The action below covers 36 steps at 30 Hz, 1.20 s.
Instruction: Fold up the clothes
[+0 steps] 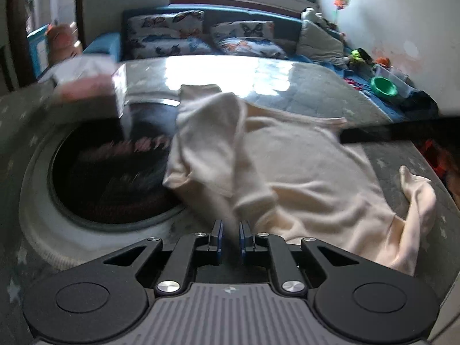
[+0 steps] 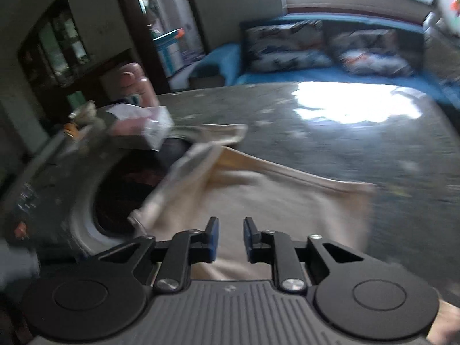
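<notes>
**A:** What's the biggest thing in front of you?

**B:** The table point(image 1: 302, 86), grey with pale stars, with glare on its far half. Everything else I'll place from it.

**A:** And the clothes?

**B:** One cream shirt point(image 1: 287, 166) lies spread on the table's near part, rumpled. One sleeve is flopped over on the shirt's left side, another trails off at the near right. Its left edge hangs over a round basket point(image 1: 95, 184) that sits at the table's near left and holds dark clothes.

**A:** Anything else there?

**B:** A tissue box point(image 1: 95, 89) stands on the table's left, just behind the basket. Beyond the far edge runs a blue sofa point(image 1: 207, 14) with butterfly cushions.

**A:** Your grippers?

**B:** My left gripper point(image 1: 230, 237) is over the table's near edge, its pads nearly together with a fold of the shirt pinched between them. My right gripper point(image 2: 231, 237) hangs above the shirt, its fingers apart and gripping nothing. That view is blurred.
</notes>
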{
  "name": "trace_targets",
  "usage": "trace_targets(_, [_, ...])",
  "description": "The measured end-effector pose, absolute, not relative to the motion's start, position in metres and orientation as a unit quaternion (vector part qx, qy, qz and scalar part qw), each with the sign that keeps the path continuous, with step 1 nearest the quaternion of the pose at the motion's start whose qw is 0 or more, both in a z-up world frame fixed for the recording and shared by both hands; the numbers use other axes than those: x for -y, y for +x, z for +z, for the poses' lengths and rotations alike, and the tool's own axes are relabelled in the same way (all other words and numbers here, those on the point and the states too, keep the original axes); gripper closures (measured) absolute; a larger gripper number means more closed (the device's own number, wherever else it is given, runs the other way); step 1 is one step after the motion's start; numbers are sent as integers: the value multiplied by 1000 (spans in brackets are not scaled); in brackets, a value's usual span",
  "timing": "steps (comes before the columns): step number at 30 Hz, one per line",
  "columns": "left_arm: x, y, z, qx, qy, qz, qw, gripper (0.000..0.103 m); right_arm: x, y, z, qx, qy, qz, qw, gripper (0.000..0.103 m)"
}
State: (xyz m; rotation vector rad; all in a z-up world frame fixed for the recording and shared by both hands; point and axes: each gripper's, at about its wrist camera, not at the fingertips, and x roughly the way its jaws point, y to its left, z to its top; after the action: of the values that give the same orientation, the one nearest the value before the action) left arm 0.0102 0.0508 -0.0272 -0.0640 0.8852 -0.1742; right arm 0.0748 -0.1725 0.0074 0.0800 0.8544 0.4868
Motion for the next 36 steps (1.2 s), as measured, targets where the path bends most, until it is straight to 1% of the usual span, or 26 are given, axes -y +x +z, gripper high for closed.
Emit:
trace_targets(1, [-54,10,-30,-431,-34,-81,898,91,161,86,2,-410,44,240,879,71])
trace_targets(4, [-64,11,-30,-432,-40,-69,898,90,135,112,-8,-420,42,249,871,71])
trace_targets(7, [-74,12,-30,-432,-46,-56,899,84,115,132,-21,-438,26,244,865,69])
trace_targets(9, [-80,12,-30,-432,-50,-47,899,74,106,140,-30,-451,19,239,860,71])
trace_targets(10, [-84,12,-30,-432,-52,-43,899,60,103,141,-36,-460,21,240,854,74])
trace_targets(11, [-87,13,-30,-432,-54,-39,899,53,101,142,-39,-464,23,238,853,81])
trace_targets(12, [-91,12,-29,-428,-54,-32,902,51,100,143,-41,-466,25,238,852,85])
trace_targets(14, [-101,12,-27,-426,-60,-20,902,43,98,141,-41,-466,30,245,850,99])
trace_targets(15, [-105,12,-26,-426,-63,-14,902,41,96,140,-41,-465,33,249,849,99])
trace_targets(16, [-110,11,-24,-424,-67,-7,903,35,95,136,-38,-462,34,254,849,99])
trace_targets(17, [-116,9,-23,-421,-71,-1,904,26,93,133,-35,-459,35,260,849,100])
trace_targets(19, [-127,6,-20,-415,-80,14,906,16,87,122,-22,-447,36,280,849,100])
trace_targets(24, [-163,-8,-14,-406,-115,54,905,9,59,86,13,-419,26,344,840,100])
trace_targets(25, [-171,-12,-12,-403,-124,60,905,6,48,74,20,-412,17,362,836,100])
trace_targets(26, [-179,-15,-11,-401,-133,71,904,0,38,64,23,-408,12,375,832,100])
trace_targets(31, [-209,-29,1,-382,-151,117,904,0,-13,14,20,-402,-27,443,801,100])
trace_targets(33, [-215,-31,4,-377,-151,124,905,0,-35,-10,11,-398,-68,465,788,94])
trace_targets(35, [-219,-31,6,-375,-157,124,905,0,-43,-23,7,-397,-84,474,781,82])
trace_targets(36, [-218,-32,6,-375,-157,123,905,0,-42,-29,8,-397,-90,477,779,81])
